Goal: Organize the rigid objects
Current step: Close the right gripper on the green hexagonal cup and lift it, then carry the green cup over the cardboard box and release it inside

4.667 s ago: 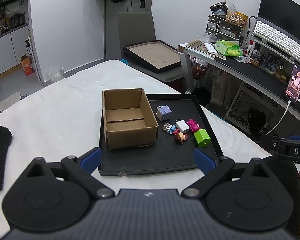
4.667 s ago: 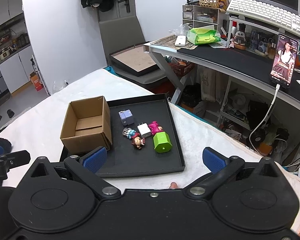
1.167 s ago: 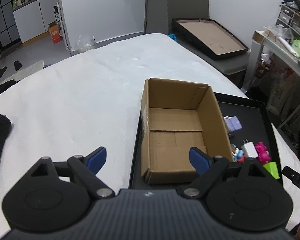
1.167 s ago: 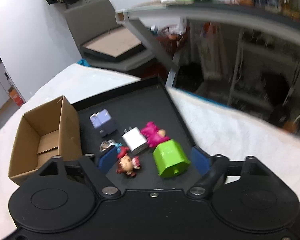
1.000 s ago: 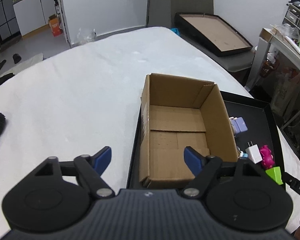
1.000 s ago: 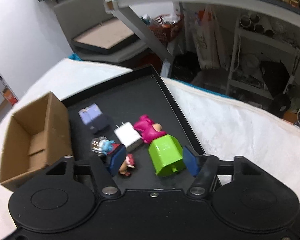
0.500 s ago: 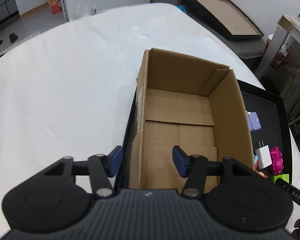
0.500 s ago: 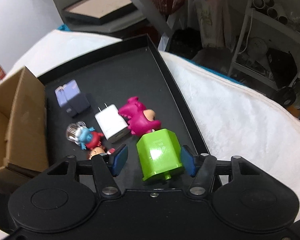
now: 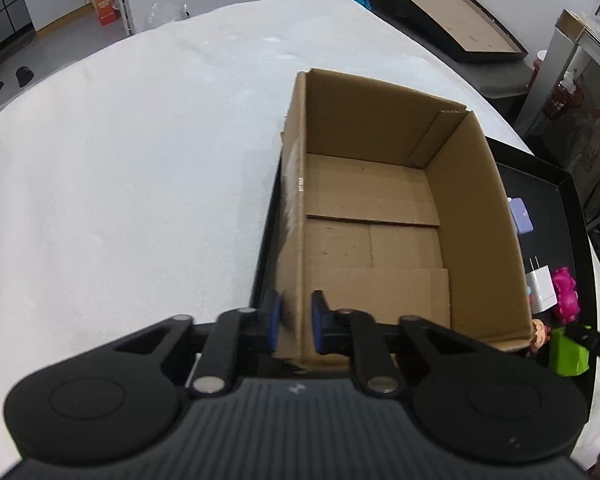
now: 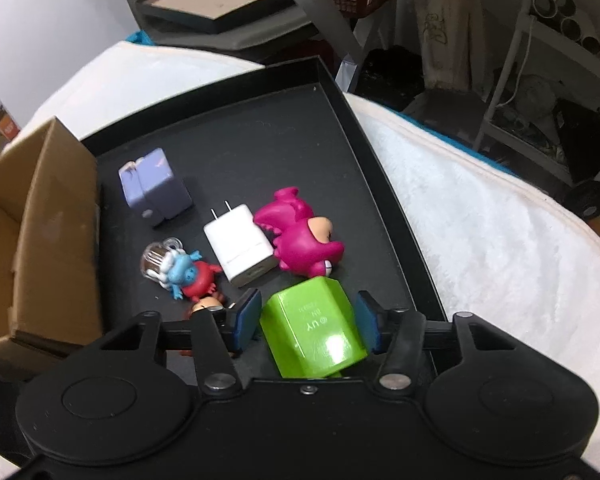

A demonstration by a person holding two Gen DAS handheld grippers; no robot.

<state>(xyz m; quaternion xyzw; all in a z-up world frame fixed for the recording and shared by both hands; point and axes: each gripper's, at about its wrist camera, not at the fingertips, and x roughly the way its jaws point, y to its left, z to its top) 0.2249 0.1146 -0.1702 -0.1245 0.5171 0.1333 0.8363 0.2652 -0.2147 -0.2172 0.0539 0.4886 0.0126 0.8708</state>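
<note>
An open cardboard box (image 9: 396, 216) is seen standing upright and empty at the left end of a black tray (image 10: 380, 168). On the tray floor beside it, a lilac block (image 10: 155, 187) is laid nearest the box. A white charger (image 10: 240, 245), prongs up, is touched by a magenta toy figure (image 10: 300, 236) lying on its side. A small blue-and-red figure (image 10: 182, 274) is lying nearby, and a green block (image 10: 314, 330) is found nearest the tray's front edge.

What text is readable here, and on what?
"UY", printed upside down on the green block, next to a small round logo.
Smaller lines beside it on the same face: too blurred to read.
White mark on the cardboard box wall: too small to read.
White print on the black strip: too small to read.
</note>
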